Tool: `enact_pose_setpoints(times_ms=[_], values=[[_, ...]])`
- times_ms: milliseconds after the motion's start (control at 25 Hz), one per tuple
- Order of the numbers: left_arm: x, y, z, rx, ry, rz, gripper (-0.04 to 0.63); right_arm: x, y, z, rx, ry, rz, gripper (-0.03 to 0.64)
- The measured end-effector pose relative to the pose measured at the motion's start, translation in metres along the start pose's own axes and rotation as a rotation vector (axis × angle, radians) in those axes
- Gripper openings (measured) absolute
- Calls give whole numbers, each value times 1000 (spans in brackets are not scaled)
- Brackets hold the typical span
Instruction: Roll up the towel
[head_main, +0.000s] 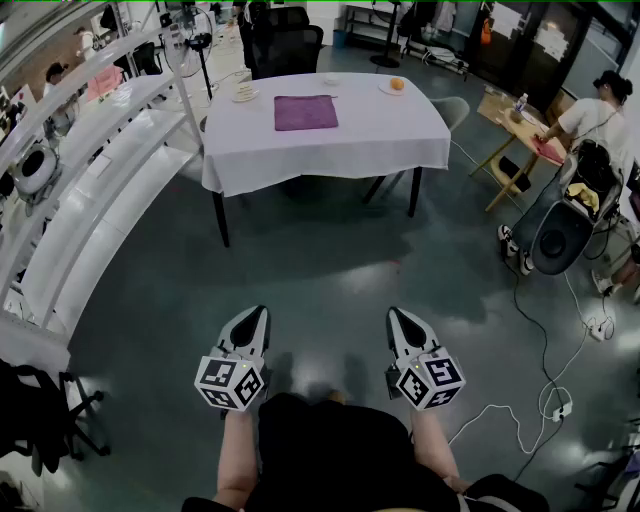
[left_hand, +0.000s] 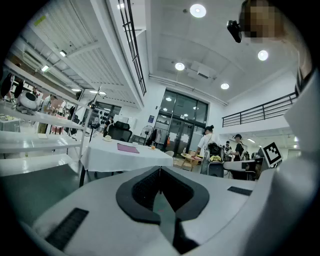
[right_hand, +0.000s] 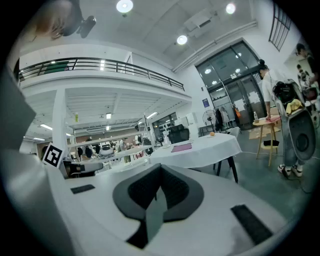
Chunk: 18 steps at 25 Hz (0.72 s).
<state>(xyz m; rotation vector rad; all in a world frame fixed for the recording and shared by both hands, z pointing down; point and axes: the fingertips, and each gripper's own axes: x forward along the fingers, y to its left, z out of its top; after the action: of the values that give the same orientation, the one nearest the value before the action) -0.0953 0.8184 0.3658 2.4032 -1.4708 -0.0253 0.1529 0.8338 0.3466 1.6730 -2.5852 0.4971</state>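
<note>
A purple towel (head_main: 306, 112) lies flat on a table with a white cloth (head_main: 330, 150), far ahead of me across the floor. It shows small in the left gripper view as a towel (left_hand: 128, 148) and in the right gripper view as a towel (right_hand: 181, 147). My left gripper (head_main: 258, 313) and right gripper (head_main: 395, 314) hang side by side over the grey floor, well short of the table. Both are shut with nothing between their jaws.
An orange on a plate (head_main: 396, 85) and a small dish (head_main: 244, 93) sit on the table. A black office chair (head_main: 285, 42) stands behind it. White shelving (head_main: 90, 190) runs along the left. A person (head_main: 585, 130) sits at a wooden table (head_main: 515, 125) on the right; cables (head_main: 545, 400) trail on the floor.
</note>
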Motion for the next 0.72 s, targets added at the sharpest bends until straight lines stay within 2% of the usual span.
enact_pose_setpoints(times_ms=[400,720], values=[[4,-29,-7,1,-20,21,8,-23,-18,5,-12,-18,8,5],[1,-39,-23,-2,-4,44,9,-28,-24,-12,16,5,22,5]])
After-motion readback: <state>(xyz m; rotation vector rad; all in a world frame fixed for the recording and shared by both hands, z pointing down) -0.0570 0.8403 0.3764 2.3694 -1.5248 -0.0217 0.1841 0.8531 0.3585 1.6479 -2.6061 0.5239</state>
